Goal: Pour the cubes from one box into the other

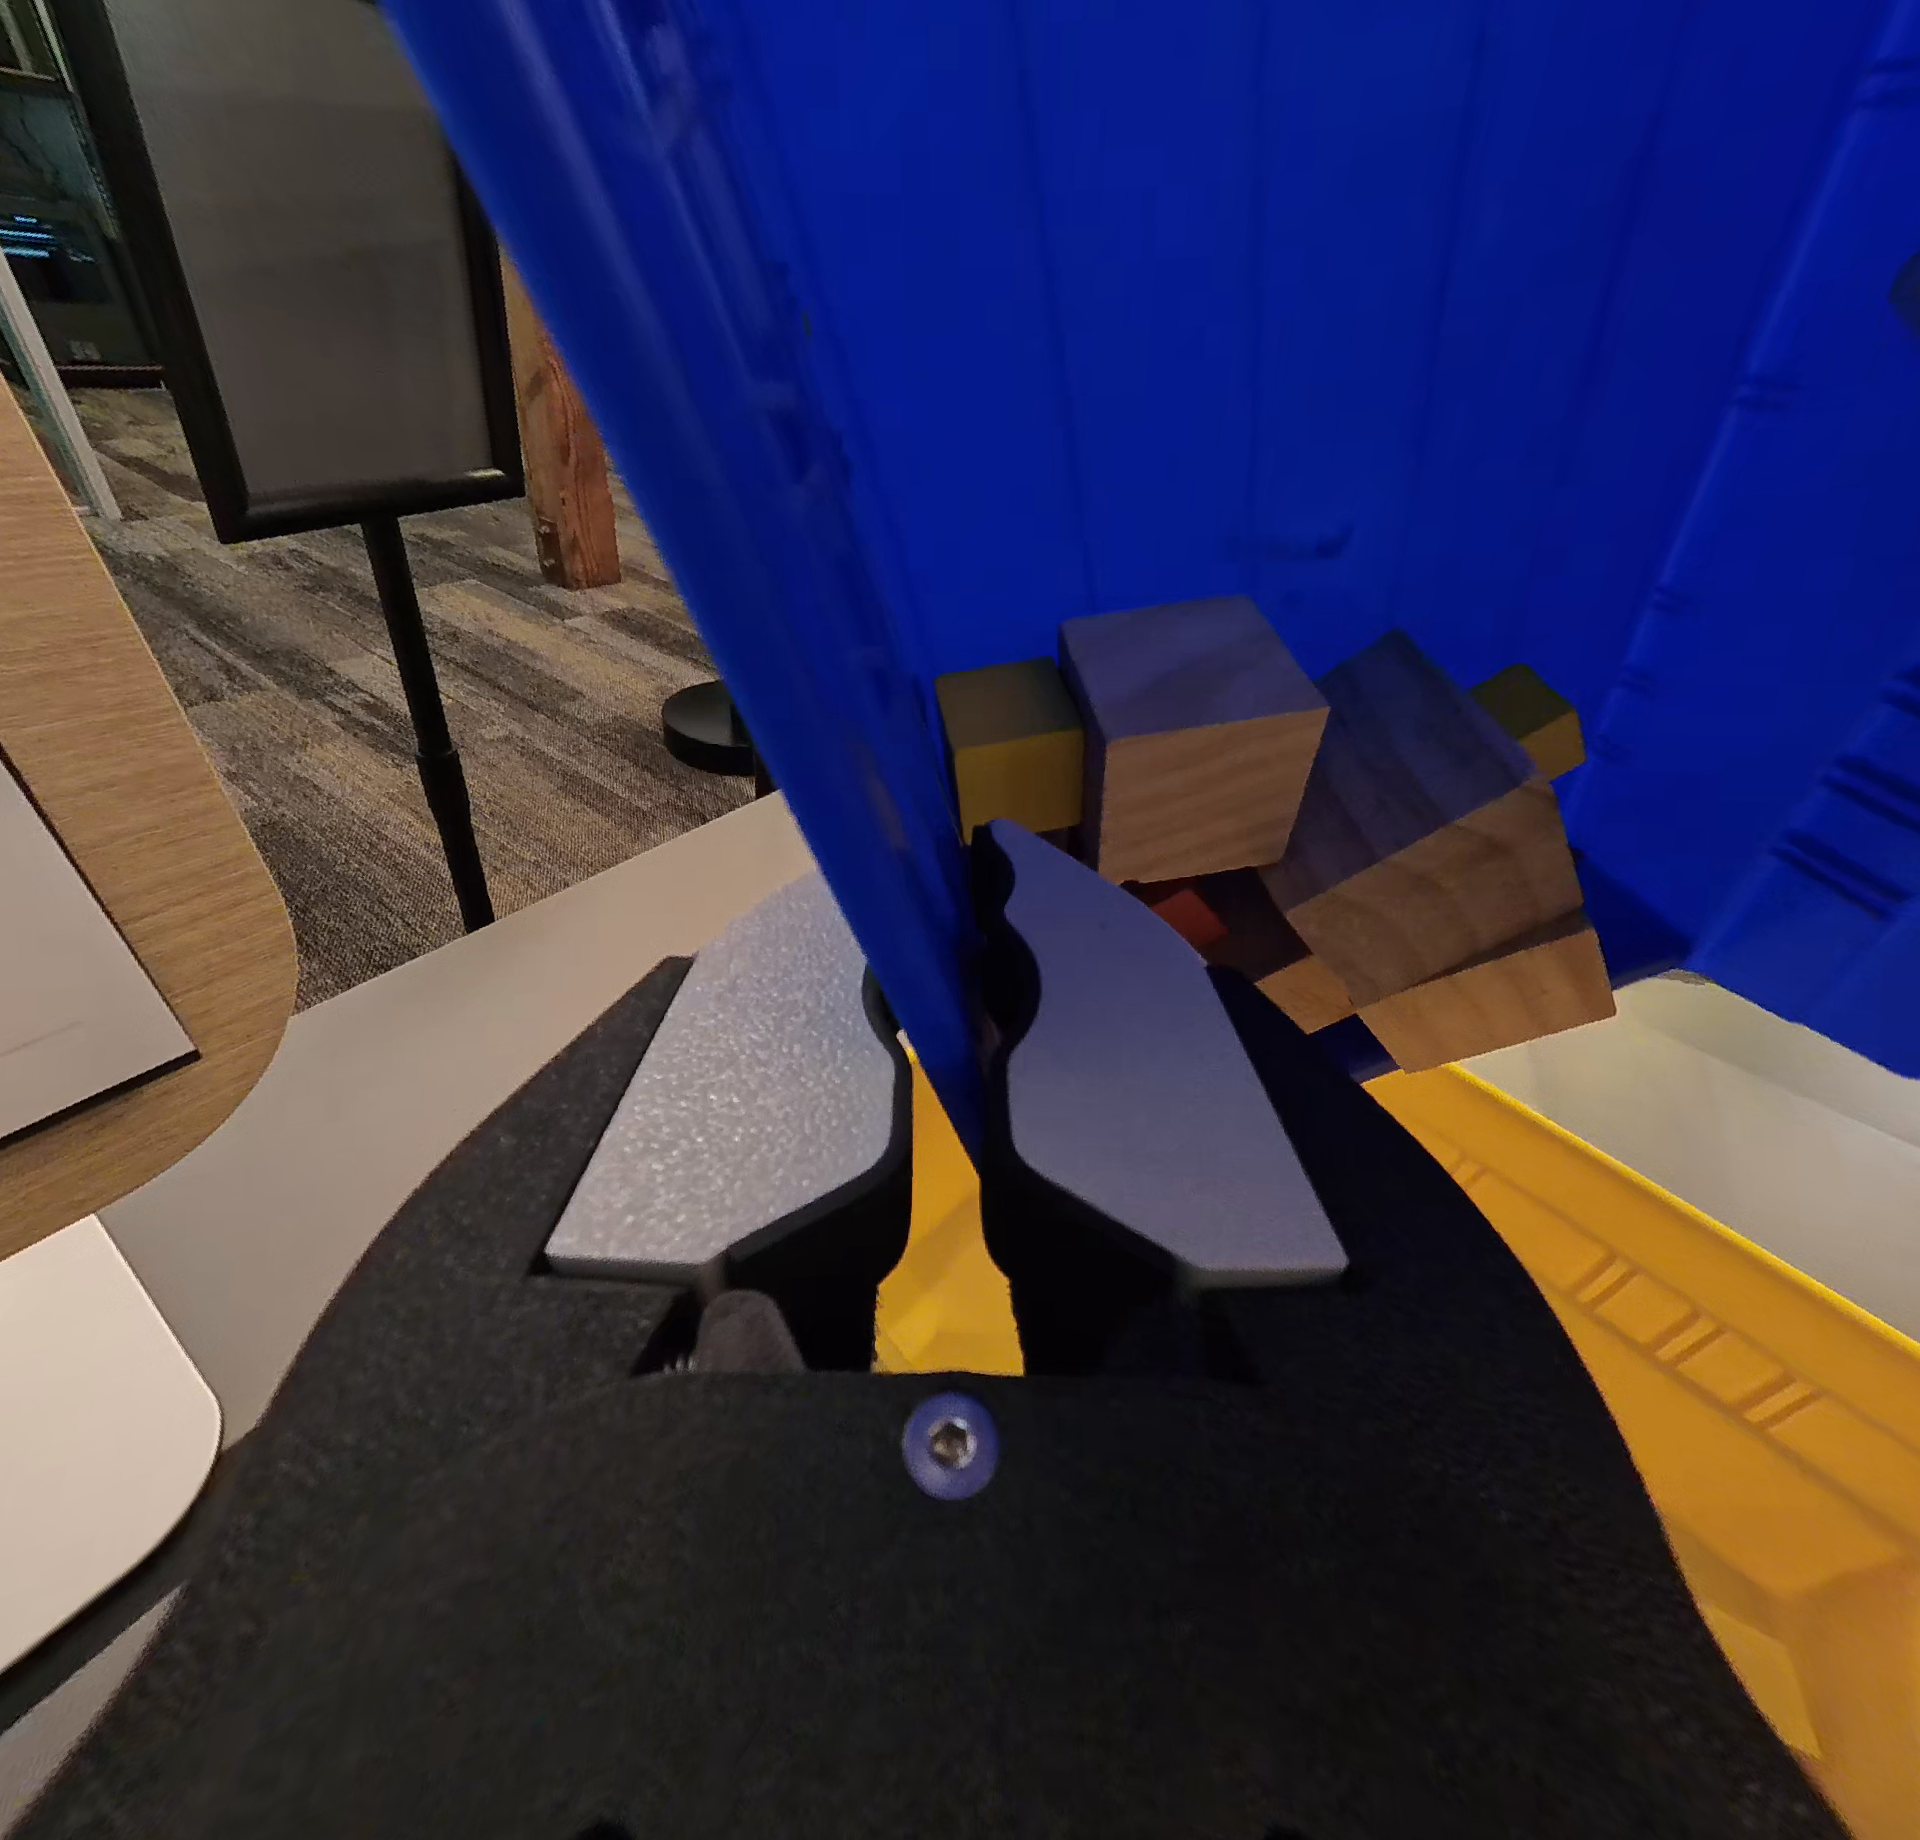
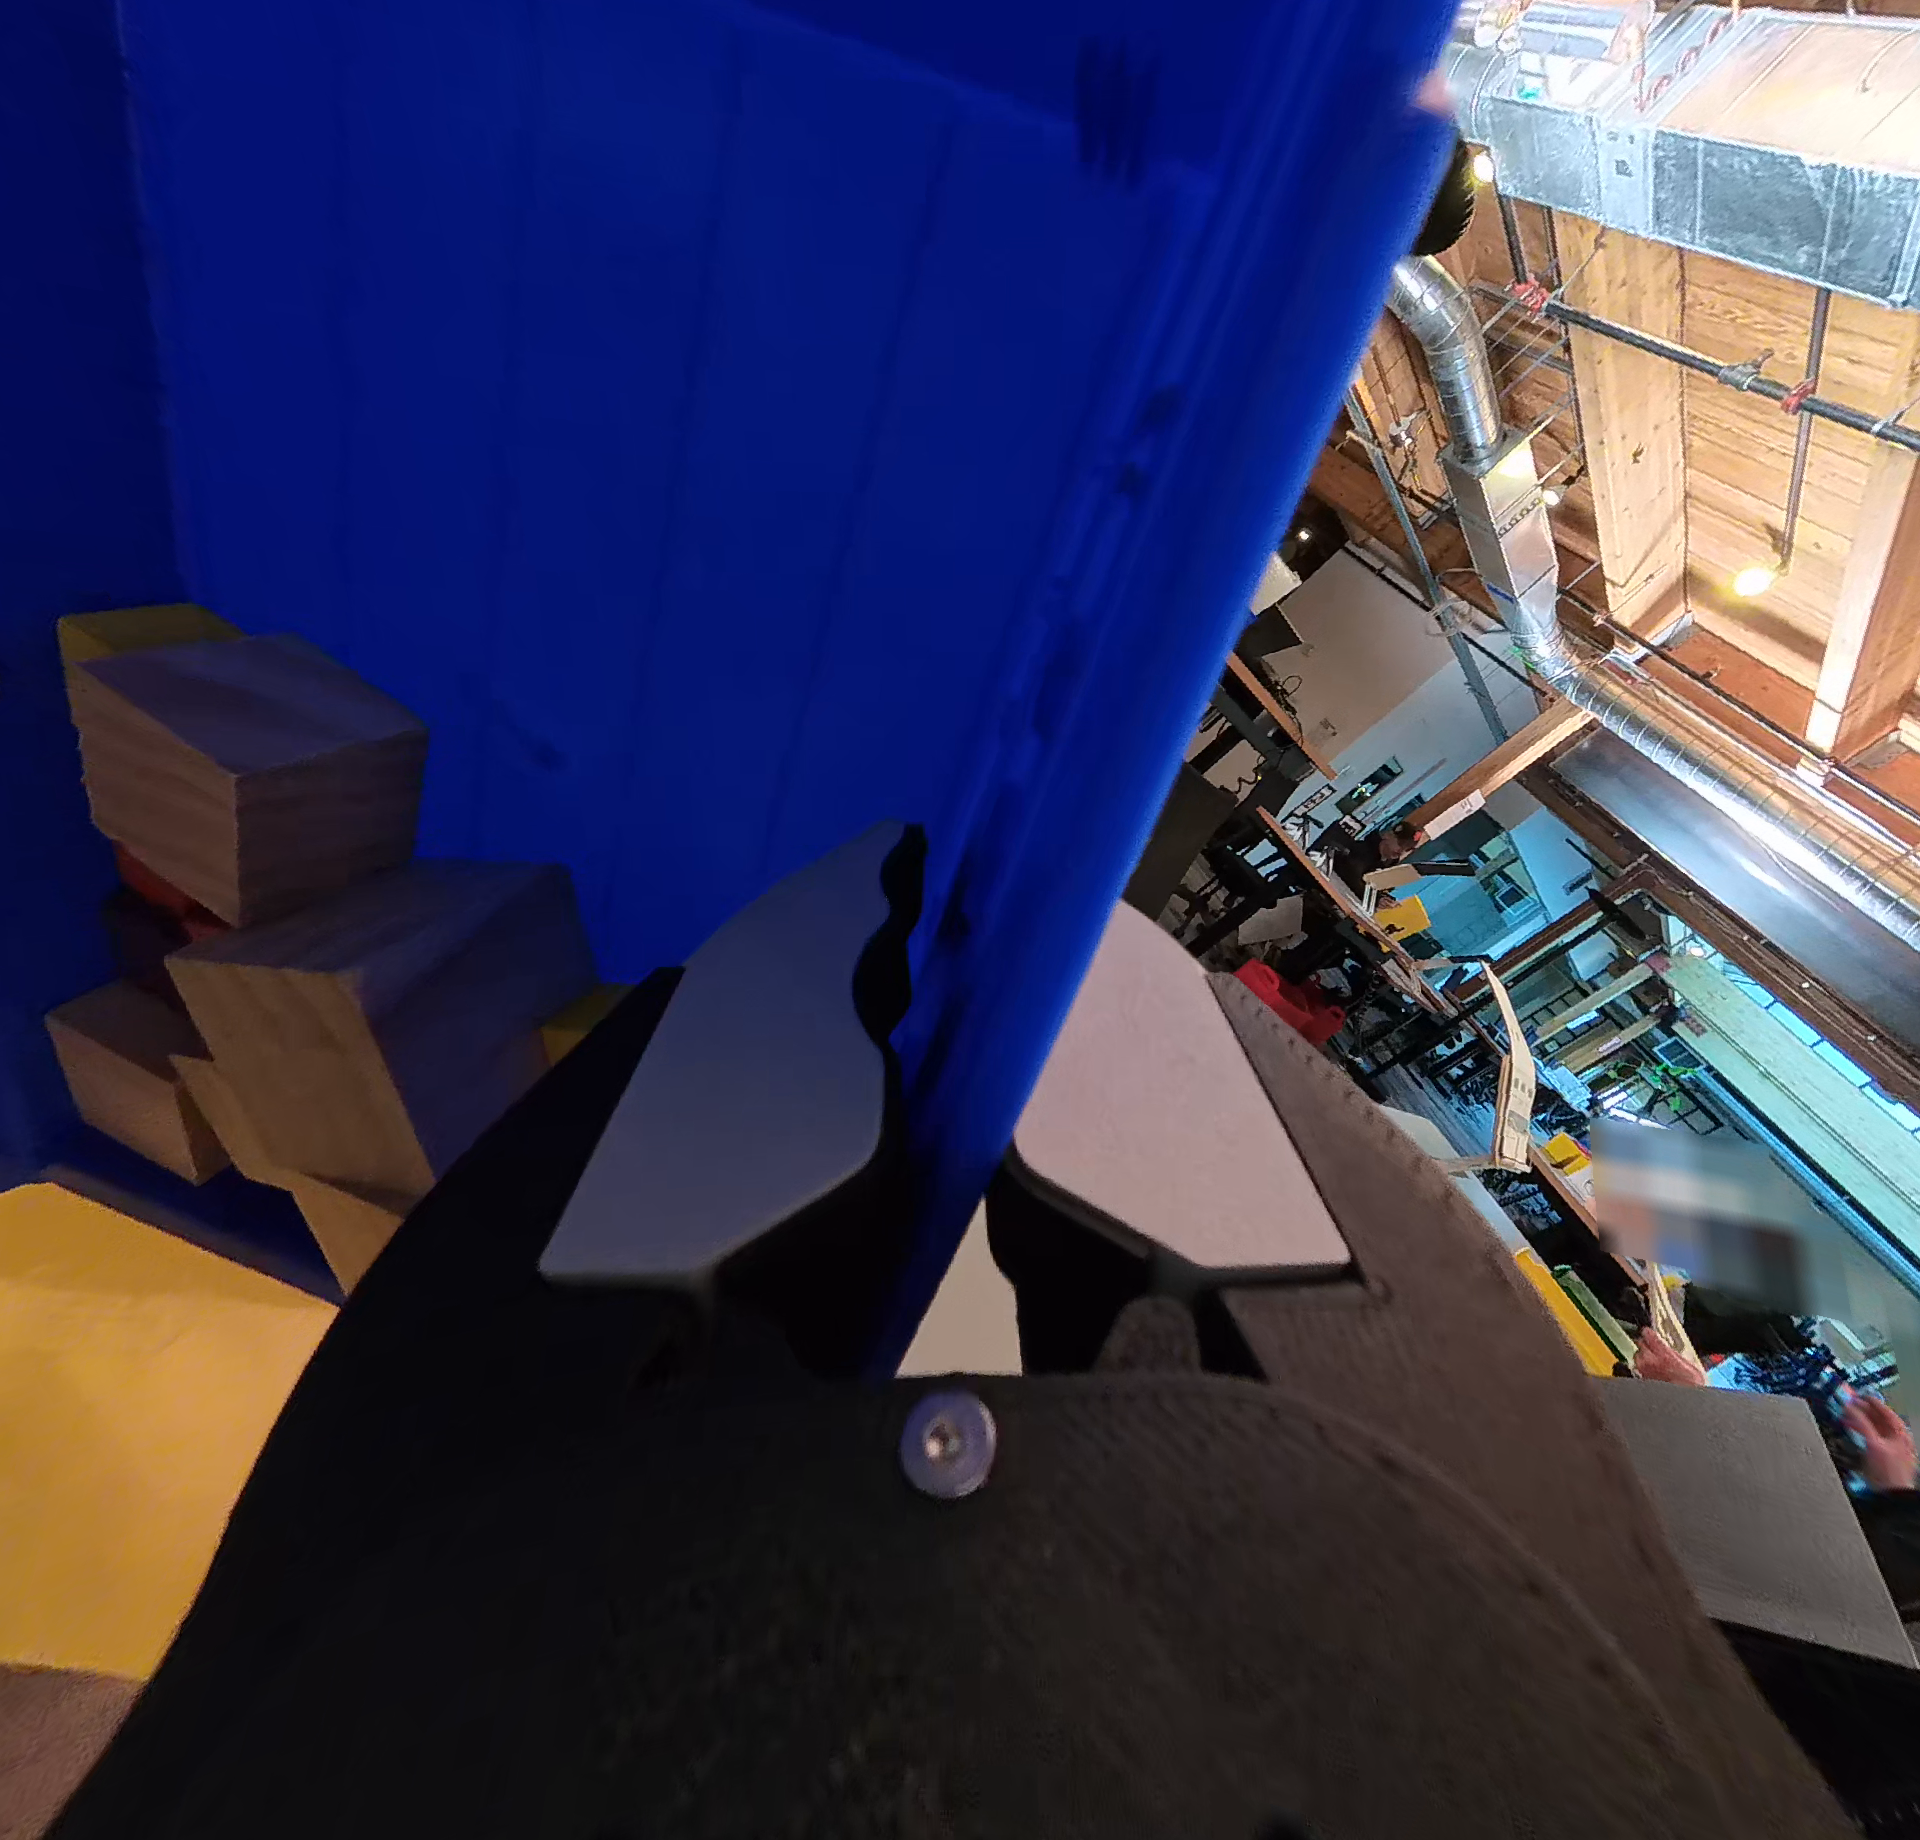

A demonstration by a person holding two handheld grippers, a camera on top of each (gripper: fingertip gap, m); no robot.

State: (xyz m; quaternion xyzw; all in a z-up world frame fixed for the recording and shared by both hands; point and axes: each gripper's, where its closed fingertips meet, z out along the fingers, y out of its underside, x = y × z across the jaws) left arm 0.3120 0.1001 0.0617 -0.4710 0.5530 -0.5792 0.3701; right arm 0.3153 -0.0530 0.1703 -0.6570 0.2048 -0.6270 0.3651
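Note:
A blue plastic box (image 1: 1195, 284) is tipped up steeply, its open side toward me. My left gripper (image 1: 961, 980) is shut on its left wall. My right gripper (image 2: 925, 980) is shut on the opposite wall of the blue box (image 2: 675, 388). Several wooden cubes (image 1: 1205, 751), with yellow (image 1: 1013, 751) and red (image 1: 1184, 912) ones among them, are piled at the box's low edge. The same pile of cubes (image 2: 270, 751) shows at the left of the right wrist view. The yellow box (image 1: 1662, 1323) lies directly below, also showing in the right wrist view (image 2: 135, 1375).
A grey table (image 1: 468, 1021) carries the boxes. A wooden desk with a laptop (image 1: 62, 959) sits left. A black sign stand (image 1: 312, 263) is on the carpet beyond. The right wrist view shows the ceiling ducts (image 2: 1704, 128) and a workshop with a person's hand (image 2: 1881, 1437).

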